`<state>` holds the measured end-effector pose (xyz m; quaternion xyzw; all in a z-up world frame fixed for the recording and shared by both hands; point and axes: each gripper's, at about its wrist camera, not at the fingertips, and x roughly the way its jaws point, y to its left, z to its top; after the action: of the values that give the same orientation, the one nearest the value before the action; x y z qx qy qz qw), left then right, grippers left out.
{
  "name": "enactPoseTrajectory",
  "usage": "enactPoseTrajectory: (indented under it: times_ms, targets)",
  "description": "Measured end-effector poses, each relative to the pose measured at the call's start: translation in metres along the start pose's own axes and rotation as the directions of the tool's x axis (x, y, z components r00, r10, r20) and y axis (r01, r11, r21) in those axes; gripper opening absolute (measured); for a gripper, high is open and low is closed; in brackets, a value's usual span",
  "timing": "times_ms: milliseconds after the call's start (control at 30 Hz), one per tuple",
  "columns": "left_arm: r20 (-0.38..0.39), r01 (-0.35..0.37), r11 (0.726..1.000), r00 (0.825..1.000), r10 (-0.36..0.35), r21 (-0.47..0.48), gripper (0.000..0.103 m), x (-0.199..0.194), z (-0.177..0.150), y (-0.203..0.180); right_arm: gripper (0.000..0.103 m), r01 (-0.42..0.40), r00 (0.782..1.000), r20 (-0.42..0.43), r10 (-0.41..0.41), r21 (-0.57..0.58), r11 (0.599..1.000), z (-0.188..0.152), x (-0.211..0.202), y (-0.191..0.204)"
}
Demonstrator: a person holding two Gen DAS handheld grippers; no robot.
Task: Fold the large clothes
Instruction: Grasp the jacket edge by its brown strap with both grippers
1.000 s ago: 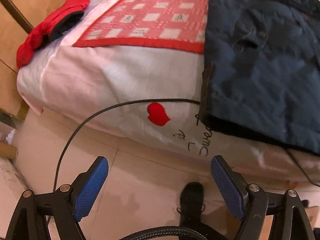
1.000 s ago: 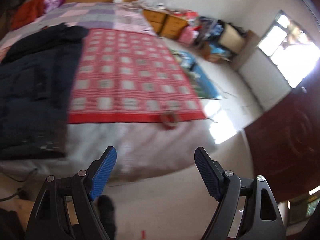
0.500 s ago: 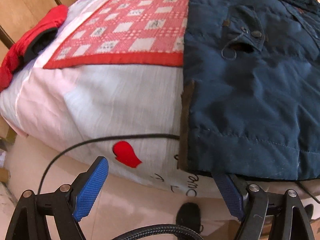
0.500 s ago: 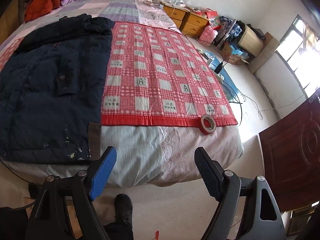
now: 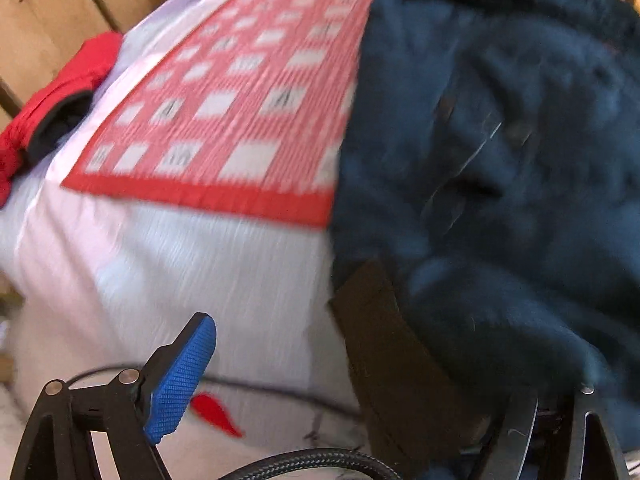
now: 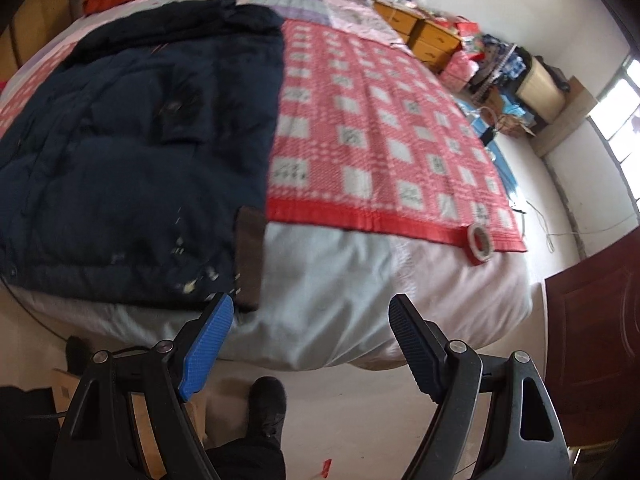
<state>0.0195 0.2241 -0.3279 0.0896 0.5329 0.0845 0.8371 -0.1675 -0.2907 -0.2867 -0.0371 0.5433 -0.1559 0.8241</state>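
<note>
A large dark navy padded jacket (image 5: 500,168) lies flat on the bed, its hem at the foot edge; it also shows in the right wrist view (image 6: 120,168). A brown strip (image 5: 392,356) runs along its front edge. My left gripper (image 5: 352,392) is open at the jacket's bottom corner; its left pad (image 5: 180,380) is over the sheet, and its right finger is hidden under the hem. My right gripper (image 6: 308,348) is open and empty, just short of the foot of the bed, with its left pad (image 6: 208,344) near the jacket's other bottom corner.
A red checked blanket (image 6: 380,140) covers the bed beside the jacket, with a roll of tape (image 6: 480,244) at its edge. Red clothing (image 5: 52,104) lies at the bed's left side. A black cable (image 5: 280,392) hangs over the sheet. My shoe (image 6: 266,404) is on the floor.
My left gripper has moved forward to the jacket's bottom corner, and its right finger has slid under the hem. My right gripper has come closer to the foot of the bed.
</note>
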Motion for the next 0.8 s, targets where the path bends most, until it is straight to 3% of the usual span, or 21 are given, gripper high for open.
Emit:
enactPoseTrajectory:
  times_ms: [100, 200, 333, 467, 600, 700, 733, 800]
  targets:
    - [-0.023, -0.022, 0.998, 1.0, 0.021, -0.052, 0.088, 0.005, -0.004, 0.014, 0.084, -0.007, 1.0, -0.02, 0.007, 0.019, 1.0, -0.006, 0.013, 0.001]
    - [0.032, 0.003, 0.994, 0.999, 0.0, -0.105, 0.088, -0.006, 0.008, 0.02, 0.084, -0.006, 1.0, -0.008, 0.006, -0.009, 1.0, -0.01, 0.024, 0.006]
    - [0.088, 0.018, 0.998, 0.996, -0.012, -0.067, 0.088, -0.016, 0.027, 0.008, 0.084, -0.031, 1.0, -0.005, 0.03, -0.03, 0.999, -0.01, 0.042, 0.018]
    - [0.082, 0.019, 0.998, 0.997, -0.014, -0.061, 0.088, -0.015, 0.032, 0.005, 0.083, -0.021, 0.999, 0.043, 0.022, -0.008, 1.0, 0.001, 0.049, 0.023]
    - [0.075, 0.018, 0.997, 0.997, -0.013, -0.07, 0.087, -0.012, 0.033, 0.007, 0.084, -0.008, 0.995, 0.1, -0.004, 0.124, 0.992, 0.015, 0.054, 0.0]
    - [0.057, 0.031, 0.996, 0.998, -0.026, -0.08, 0.087, -0.006, 0.031, 0.004, 0.084, -0.033, 0.997, 0.079, 0.018, 0.191, 0.981, 0.017, 0.066, -0.005]
    - [0.05, 0.045, 0.995, 0.998, -0.04, -0.084, 0.087, -0.004, 0.03, 0.001, 0.082, -0.042, 0.997, 0.076, 0.03, 0.168, 0.985, 0.018, 0.069, 0.003]
    - [0.039, 0.068, 0.995, 0.997, -0.065, -0.071, 0.085, 0.001, 0.027, -0.009, 0.06, -0.077, 0.995, 0.077, 0.068, 0.122, 0.99, 0.022, 0.072, 0.015]
